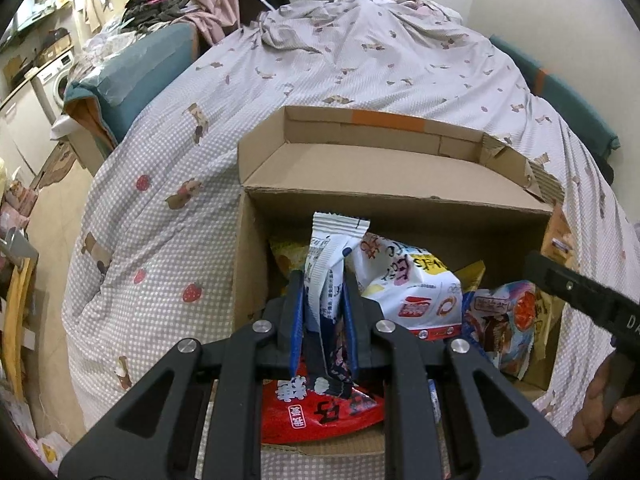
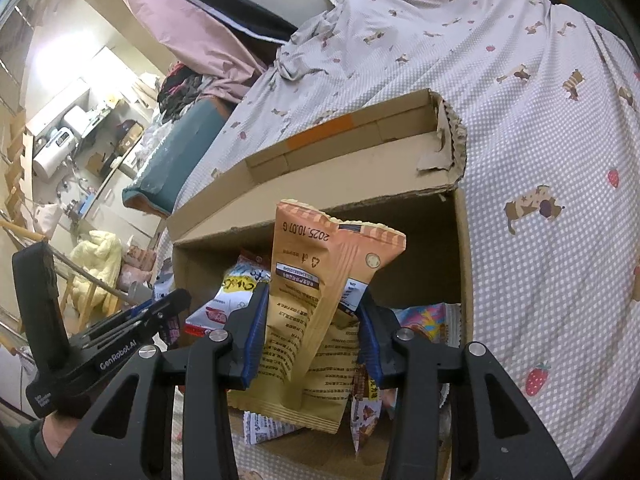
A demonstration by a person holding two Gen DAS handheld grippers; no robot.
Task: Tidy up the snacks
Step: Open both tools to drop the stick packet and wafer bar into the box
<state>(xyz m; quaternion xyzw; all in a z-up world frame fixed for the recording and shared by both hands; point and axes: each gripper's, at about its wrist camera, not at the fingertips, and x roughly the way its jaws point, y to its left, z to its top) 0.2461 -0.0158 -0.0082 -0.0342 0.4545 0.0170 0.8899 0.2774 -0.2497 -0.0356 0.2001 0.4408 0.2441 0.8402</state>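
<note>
An open cardboard box (image 1: 400,200) sits on the bed and holds several snack packets. My left gripper (image 1: 322,292) is shut on a white and blue snack packet (image 1: 332,248), held upright over the box's left side. A red packet (image 1: 316,412) lies under it, and a white packet (image 1: 412,284) is beside it. My right gripper (image 2: 312,308) is shut on an orange-tan snack packet (image 2: 320,292), held upright over the same box (image 2: 460,248). The left gripper's body (image 2: 120,340) shows at the left of the right wrist view.
The bed (image 1: 360,60) has a checked cover with dog and strawberry prints. A teal cushion (image 1: 132,76) lies at its left edge. Clothes are piled at the head of the bed (image 1: 160,4). A washing machine (image 1: 56,84) stands far left.
</note>
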